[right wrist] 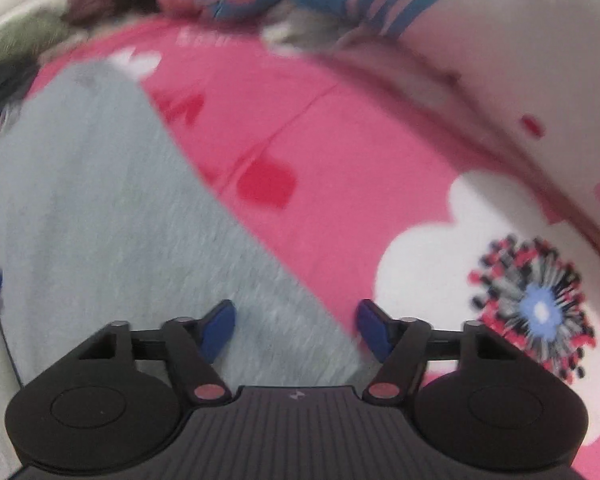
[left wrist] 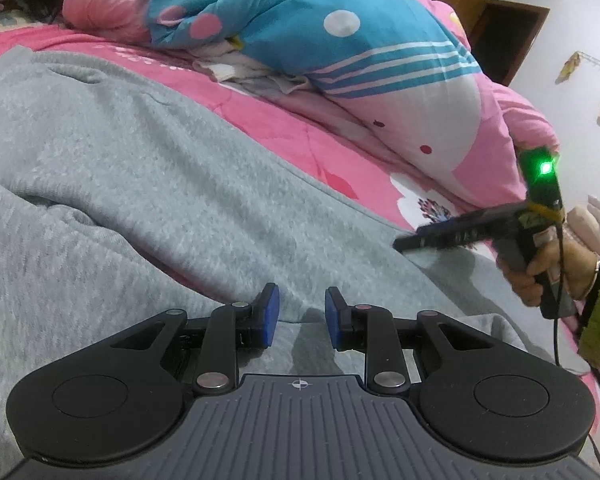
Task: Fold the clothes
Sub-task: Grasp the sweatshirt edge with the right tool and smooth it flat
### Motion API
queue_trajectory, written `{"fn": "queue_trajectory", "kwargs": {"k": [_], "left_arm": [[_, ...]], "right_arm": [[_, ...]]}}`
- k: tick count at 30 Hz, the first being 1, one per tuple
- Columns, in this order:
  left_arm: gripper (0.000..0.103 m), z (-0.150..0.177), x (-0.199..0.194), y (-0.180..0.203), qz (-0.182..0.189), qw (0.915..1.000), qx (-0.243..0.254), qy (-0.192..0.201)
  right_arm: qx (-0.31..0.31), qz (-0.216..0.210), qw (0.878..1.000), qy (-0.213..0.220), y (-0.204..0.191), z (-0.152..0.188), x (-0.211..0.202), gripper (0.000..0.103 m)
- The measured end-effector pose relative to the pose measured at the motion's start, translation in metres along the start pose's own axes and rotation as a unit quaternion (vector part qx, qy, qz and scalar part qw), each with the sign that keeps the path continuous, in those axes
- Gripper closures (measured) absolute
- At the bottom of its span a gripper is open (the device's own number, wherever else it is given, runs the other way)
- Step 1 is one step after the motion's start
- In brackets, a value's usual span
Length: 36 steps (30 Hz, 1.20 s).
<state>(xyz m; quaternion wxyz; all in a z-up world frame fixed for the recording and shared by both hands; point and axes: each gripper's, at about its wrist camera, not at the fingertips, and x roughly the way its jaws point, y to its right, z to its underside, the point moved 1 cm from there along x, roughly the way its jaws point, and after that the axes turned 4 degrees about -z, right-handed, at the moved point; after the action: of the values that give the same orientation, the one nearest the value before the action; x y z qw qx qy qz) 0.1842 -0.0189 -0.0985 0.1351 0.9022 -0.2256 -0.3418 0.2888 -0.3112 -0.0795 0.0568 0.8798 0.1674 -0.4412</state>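
The grey garment [left wrist: 140, 168] lies spread on the pink bed [left wrist: 340, 152]; both claws stand apart, empty. The right claw [right wrist: 296, 330] hovers over its edge toward 3 o'clock, the left claw [left wrist: 302, 316] above its middle. Judging by this, a fold is starting: next, pinch that edge.

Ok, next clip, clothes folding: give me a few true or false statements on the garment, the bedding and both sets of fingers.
1. The grey garment lies spread on a pink bedcover. True.
2. The left gripper has a fold of grey cloth pinched between its fingers. False: there is a gap between the fingers with nothing in it.
3. The right gripper is open over the garment's edge. True.
4. A blue patterned quilt is bunched up beyond the garment. True.
5. The garment is already folded into a neat square. False: it lies loose and rumpled.
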Motion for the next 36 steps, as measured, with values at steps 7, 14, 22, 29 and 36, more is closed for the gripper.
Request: {"fn": "queue_trajectory", "kwargs": {"k": [7,14,22,29,36], "left_arm": [[0.078,0.001,0.001,0.001,-0.007,0.9999,0.011,0.006],[0.078,-0.001,0.003,0.0,-0.021,0.9996,0.009,0.014],[0.078,-0.004,0.004,-0.003,-0.053,0.9979,0.021,0.03],[0.078,-0.009,0.007,-0.011,-0.062,0.9975,0.012,0.031],[0.078,-0.009,0.005,-0.012,-0.061,0.9976,0.014,0.029]], "right_arm": [[-0.004,-0.004,1.0,-0.02,0.005,0.004,0.018,0.028],[-0.053,0.038,0.998,-0.006,-0.034,0.009,0.004,0.094],[-0.096,0.152,0.982,0.054,-0.041,-0.022,-0.005,0.096],[-0.102,0.171,0.98,0.029,-0.028,-0.043,0.03,0.096],[-0.112,0.186,0.976,0.019,-0.029,-0.03,0.043,0.083]]}}
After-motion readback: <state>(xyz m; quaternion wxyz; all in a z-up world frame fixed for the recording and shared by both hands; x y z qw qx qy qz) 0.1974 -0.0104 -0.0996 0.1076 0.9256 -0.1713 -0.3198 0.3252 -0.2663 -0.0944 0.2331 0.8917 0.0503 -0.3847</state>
